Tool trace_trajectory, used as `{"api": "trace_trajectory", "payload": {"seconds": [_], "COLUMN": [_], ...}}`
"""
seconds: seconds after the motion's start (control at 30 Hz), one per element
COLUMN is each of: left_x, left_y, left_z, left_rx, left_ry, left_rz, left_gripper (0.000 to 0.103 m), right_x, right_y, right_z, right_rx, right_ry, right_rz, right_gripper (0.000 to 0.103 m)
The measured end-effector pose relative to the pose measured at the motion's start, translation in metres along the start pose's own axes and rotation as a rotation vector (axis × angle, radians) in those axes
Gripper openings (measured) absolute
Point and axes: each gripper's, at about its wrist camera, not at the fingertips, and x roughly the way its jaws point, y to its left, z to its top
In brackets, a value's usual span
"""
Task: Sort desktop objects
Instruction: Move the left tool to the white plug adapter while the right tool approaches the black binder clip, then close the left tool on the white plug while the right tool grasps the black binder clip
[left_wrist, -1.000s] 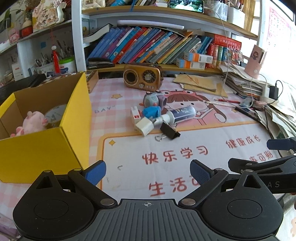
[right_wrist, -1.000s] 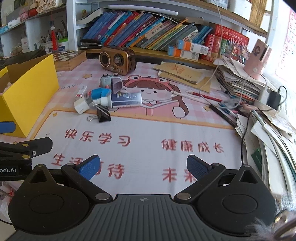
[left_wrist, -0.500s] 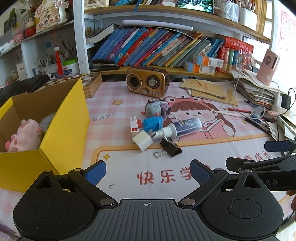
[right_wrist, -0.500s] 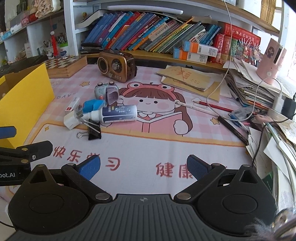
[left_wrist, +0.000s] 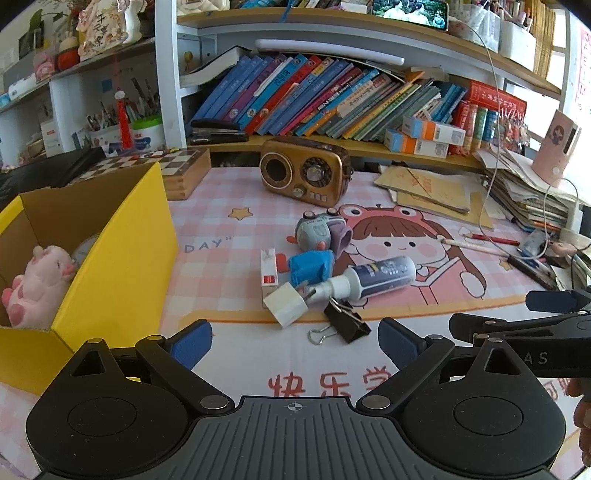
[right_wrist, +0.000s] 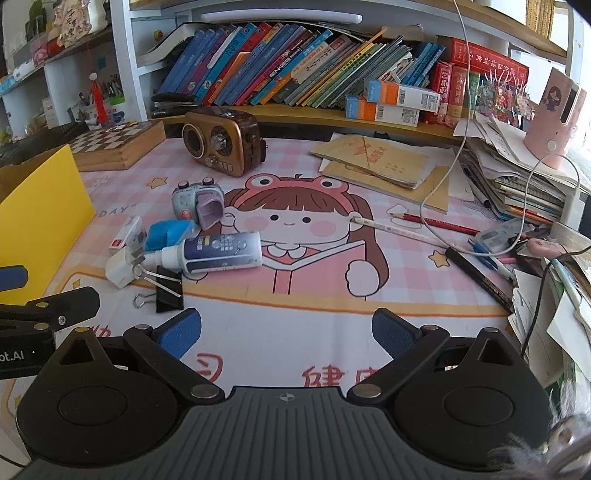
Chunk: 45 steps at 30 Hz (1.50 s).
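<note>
The yellow box (left_wrist: 122, 258) shows plain brown card inside and holds a pink plush toy (left_wrist: 37, 280). The tabletop mat (right_wrist: 295, 325) is pink-and-white check with a cartoon girl and red characters. On it lie a black binder clip (left_wrist: 347, 321), a white-and-navy bottle (left_wrist: 376, 277), a white cube (left_wrist: 287, 307), a blue toy (left_wrist: 310, 266) and a brown-gold radio (left_wrist: 304, 177). Each claw has blue pads (right_wrist: 181, 332).

1. I count one yellow cardboard box (left_wrist: 122, 258), with one pink plush toy (left_wrist: 37, 284) inside it.
2. One brown retro radio (left_wrist: 304, 177).
3. One grey toy camera (right_wrist: 197, 203).
4. One blue-and-white bottle (right_wrist: 218, 254) lying on its side.
5. One black binder clip (left_wrist: 345, 323).
6. One white charger plug (left_wrist: 288, 308).
7. One blue soft toy (left_wrist: 310, 266).
8. One small red-and-white box (left_wrist: 269, 273).
9. One wooden chessboard box (right_wrist: 118, 142).
10. Two pencils: one red (right_wrist: 439, 221), one pale (right_wrist: 391, 229).
</note>
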Motion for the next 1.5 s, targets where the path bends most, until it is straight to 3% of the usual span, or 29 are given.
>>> {"api": "trace_trajectory", "payload": {"seconds": [0.2, 0.37, 0.53, 0.8, 0.97, 1.2, 1.23, 1.27, 1.5], "left_x": [0.008, 0.018, 0.031, 0.051, 0.069, 0.088, 0.09, 0.092, 0.065], "left_y": [-0.004, -0.008, -0.006, 0.004, 0.01, 0.02, 0.021, 0.022, 0.03], "left_z": [0.004, 0.005, 0.007, 0.017, 0.021, 0.017, 0.017, 0.016, 0.016], "left_rx": [0.0, 0.009, -0.003, -0.053, -0.098, -0.195, -0.202, -0.208, -0.193], "left_ry": [0.002, 0.019, 0.042, 0.055, 0.092, 0.14, 0.143, 0.145, 0.097], "left_rz": [-0.004, -0.018, -0.01, 0.026, 0.03, 0.009, 0.0, -0.013, -0.013], "left_gripper": [0.089, 0.069, 0.065, 0.065, 0.051, 0.043, 0.036, 0.036, 0.036], "right_x": [0.009, 0.016, 0.025, 0.036, 0.041, 0.043, 0.043, 0.043, 0.044], "right_y": [-0.007, -0.01, -0.011, -0.006, -0.004, 0.005, 0.007, 0.008, 0.023], "right_z": [0.007, 0.011, 0.016, 0.028, 0.031, 0.032, 0.032, 0.031, 0.025], "right_rx": [0.02, 0.02, 0.015, -0.01, -0.022, -0.041, -0.043, -0.046, -0.098], "right_ry": [-0.008, -0.01, -0.002, -0.01, -0.008, -0.001, 0.001, 0.003, 0.024], "right_rz": [0.008, 0.027, 0.05, 0.072, 0.078, 0.098, 0.102, 0.105, 0.153], "right_gripper": [0.097, 0.091, 0.086, 0.086, 0.086, 0.086, 0.086, 0.086, 0.086]}}
